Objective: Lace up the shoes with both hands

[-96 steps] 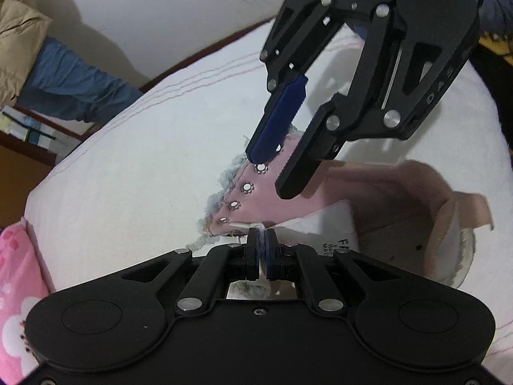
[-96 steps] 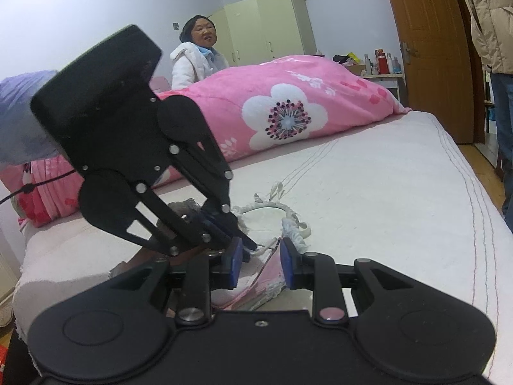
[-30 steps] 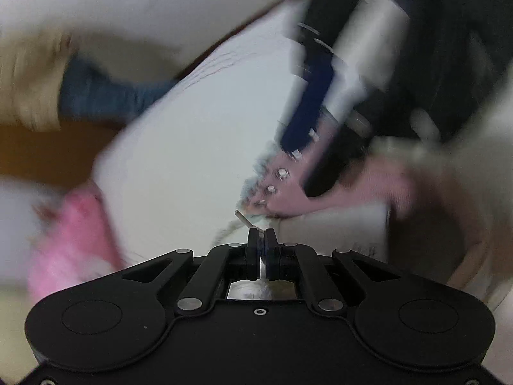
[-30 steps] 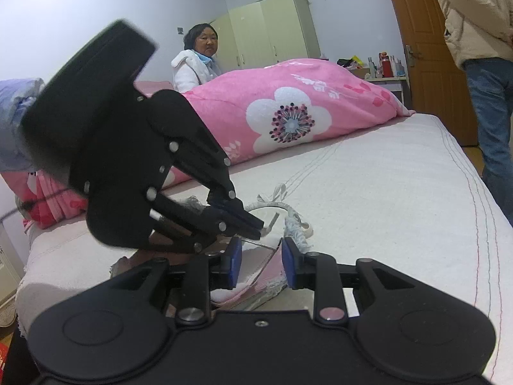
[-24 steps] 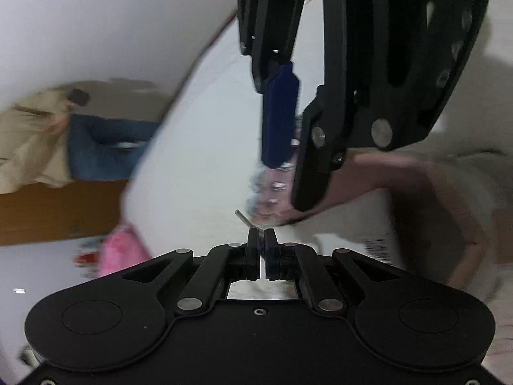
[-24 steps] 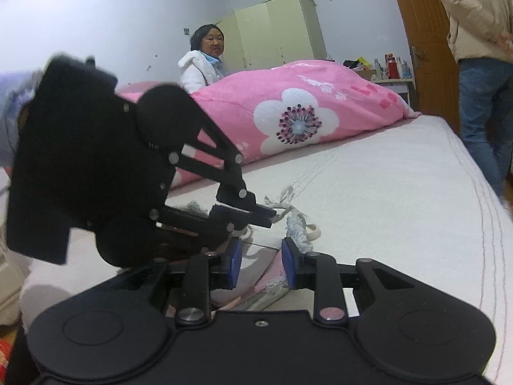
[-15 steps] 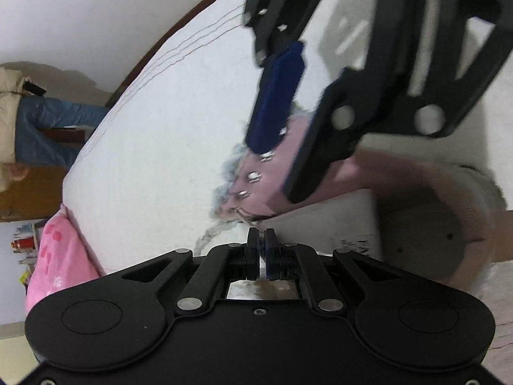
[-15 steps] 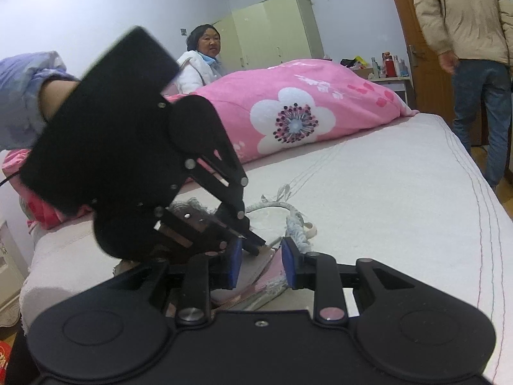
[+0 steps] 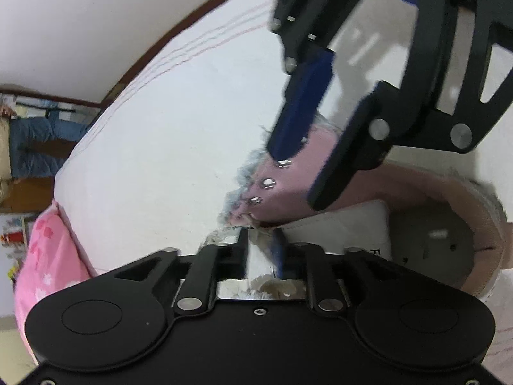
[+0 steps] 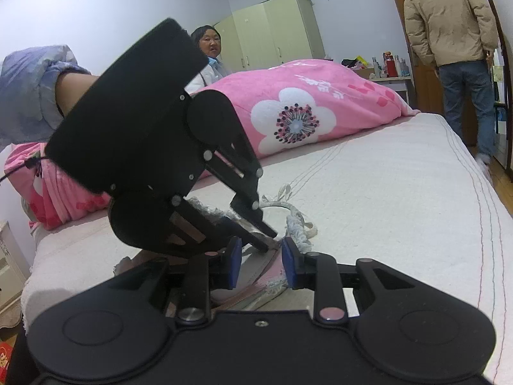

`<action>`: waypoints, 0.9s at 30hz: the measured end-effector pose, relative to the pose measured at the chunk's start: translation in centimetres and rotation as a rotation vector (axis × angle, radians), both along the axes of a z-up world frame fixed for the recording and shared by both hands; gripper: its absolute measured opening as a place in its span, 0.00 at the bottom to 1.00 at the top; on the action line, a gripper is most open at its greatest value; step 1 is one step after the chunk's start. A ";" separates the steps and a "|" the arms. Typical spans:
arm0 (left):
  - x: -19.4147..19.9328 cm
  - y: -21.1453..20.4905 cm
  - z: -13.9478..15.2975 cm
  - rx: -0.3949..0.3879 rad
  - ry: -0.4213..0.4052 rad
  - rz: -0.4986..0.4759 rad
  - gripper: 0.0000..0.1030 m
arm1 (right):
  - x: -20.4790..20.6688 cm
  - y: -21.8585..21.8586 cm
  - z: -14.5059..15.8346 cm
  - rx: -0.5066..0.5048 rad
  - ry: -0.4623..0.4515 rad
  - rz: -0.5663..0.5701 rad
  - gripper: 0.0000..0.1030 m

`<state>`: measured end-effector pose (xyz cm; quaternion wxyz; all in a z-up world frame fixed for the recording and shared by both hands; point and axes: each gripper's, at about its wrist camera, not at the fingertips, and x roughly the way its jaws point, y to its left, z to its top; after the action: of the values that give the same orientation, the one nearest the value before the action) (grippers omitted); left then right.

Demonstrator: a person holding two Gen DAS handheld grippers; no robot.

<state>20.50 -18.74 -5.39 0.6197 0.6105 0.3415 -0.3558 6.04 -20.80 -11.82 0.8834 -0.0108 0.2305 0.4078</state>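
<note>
- Two views to go through, left wrist first: your left gripper [image 9: 261, 250] points steeply down at the pink shoe [image 9: 288, 189], which lies on the white bedspread [image 9: 166, 134]. Its jaws are opening, with a clear gap between the pads; frayed pale lace [image 9: 224, 235] shows just beyond them, and I cannot tell whether anything is still pinched.
- Same view: your right gripper [image 9: 307, 166] comes in from above, one blue pad on each side of the shoe's pink eyelet flap, just above the row of metal eyelets [image 9: 267, 183].
- Right wrist view: your right gripper [image 10: 259, 263] is partly open, holding the pink flap of the shoe [image 10: 266, 272] between its blue pads.
- Same view: your left gripper [image 10: 266, 239] reaches in from the left with its fingertips at the shoe, just ahead of your right pads. The lace [image 10: 296, 221] curls on the bedspread [image 10: 384, 192] beyond, in front of a pink flowered quilt [image 10: 295, 112].
</note>
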 end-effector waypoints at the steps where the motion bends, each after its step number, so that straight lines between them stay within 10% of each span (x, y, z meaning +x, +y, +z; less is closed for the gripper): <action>1: 0.2 0.0 0.2 -0.030 0.017 0.021 0.35 | 0.0 -0.1 0.0 0.001 0.001 0.001 0.24; 14: 4.8 2.2 -0.9 -0.341 0.204 0.337 0.28 | -0.1 -0.2 -0.3 -0.002 -0.004 0.000 0.25; 16: 4.5 1.8 -1.0 -0.338 0.206 0.351 0.03 | -0.1 -0.1 -0.2 -0.003 -0.005 -0.001 0.26; 27: 2.7 3.8 0.4 -0.323 0.102 0.290 0.02 | -0.1 -0.1 -0.1 -0.002 -0.006 0.005 0.29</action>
<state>23.18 -14.90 -5.02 0.7361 0.4289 0.3953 -0.3433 5.89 -20.85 -11.90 0.8830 -0.0134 0.2282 0.4099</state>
